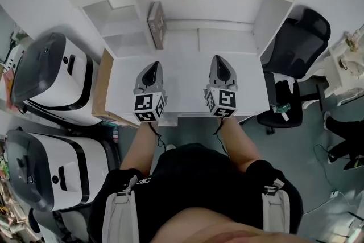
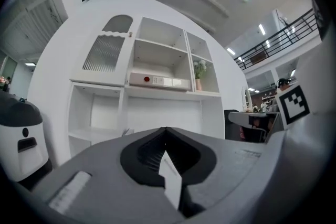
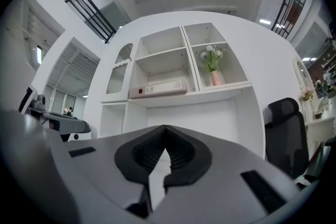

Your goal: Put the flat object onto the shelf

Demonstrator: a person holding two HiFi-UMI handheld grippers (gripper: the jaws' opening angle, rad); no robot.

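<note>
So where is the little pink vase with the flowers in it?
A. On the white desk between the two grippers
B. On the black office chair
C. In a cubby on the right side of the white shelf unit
C: the little pink vase with its flowers stands inside a right-hand cubby of the white shelf unit, above the desk and not on the chair.

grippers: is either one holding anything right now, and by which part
Nothing is held. The left gripper and right gripper both have their tongs shut together and empty, over the white desk.
</note>
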